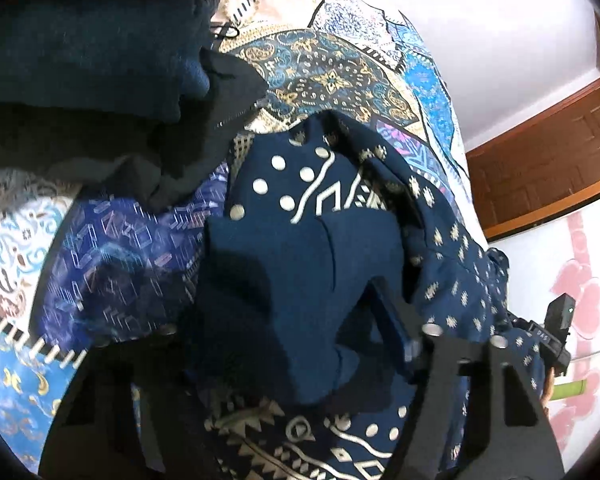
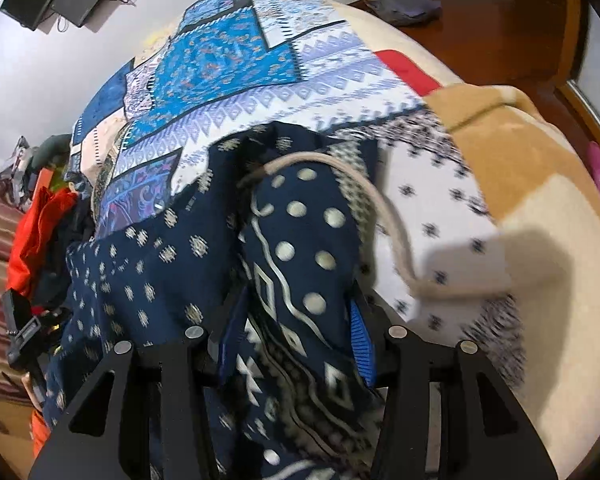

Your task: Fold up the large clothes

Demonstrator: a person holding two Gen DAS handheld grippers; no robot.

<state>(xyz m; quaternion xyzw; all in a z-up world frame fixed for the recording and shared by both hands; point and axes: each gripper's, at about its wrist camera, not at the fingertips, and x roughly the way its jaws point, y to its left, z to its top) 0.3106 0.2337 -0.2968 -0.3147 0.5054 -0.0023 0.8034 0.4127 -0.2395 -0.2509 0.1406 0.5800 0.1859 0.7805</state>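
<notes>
Right hand-held gripper [image 2: 296, 332]: blue pads clamped on a bunched fold of the navy patterned garment [image 2: 300, 248], cloth filling the gap between them. Left hand-held gripper [image 1: 296, 344]: jaws partly apart with navy cloth draped between; actual pinch not discernible.

Garment location: on the patchwork bedspread [image 2: 220, 64], heaped toward 12 o'clock from both grippers.

Recommended handling:
- Keep both held edges level and taut, then lay the fold flat.
- Verify the left grip before pulling.
- Watch the beige cord [image 2: 384, 204] at 1 o'clock; likely to snag.

Clearances:
- Dark clothing pile [image 1: 100, 80] crowding 10 o'clock in the left view.
- Open bedspread at 12 o'clock.
- Bed edge and wooden floor [image 2: 500, 32] at 2 o'clock in the right view.
</notes>
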